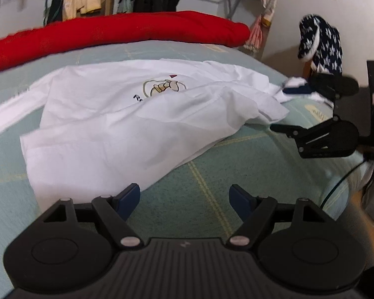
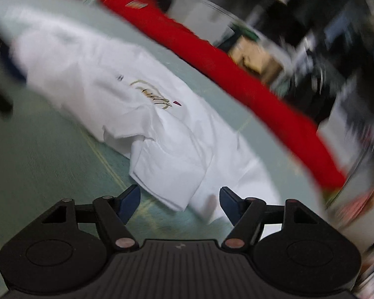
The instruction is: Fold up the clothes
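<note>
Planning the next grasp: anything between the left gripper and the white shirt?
Nothing visible. The left gripper is open above bare green bedsheet, with the white shirt just ahead, its edge by the left finger. The right gripper, also open, sits off to the side.

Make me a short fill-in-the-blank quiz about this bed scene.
1. The shirt lying on the bed is ____ in colour.
2. The blanket behind the shirt is ____.
3. The left gripper stands ____, holding nothing.
4. The right gripper grips ____.

Missing words: white; red; open; nothing
</note>
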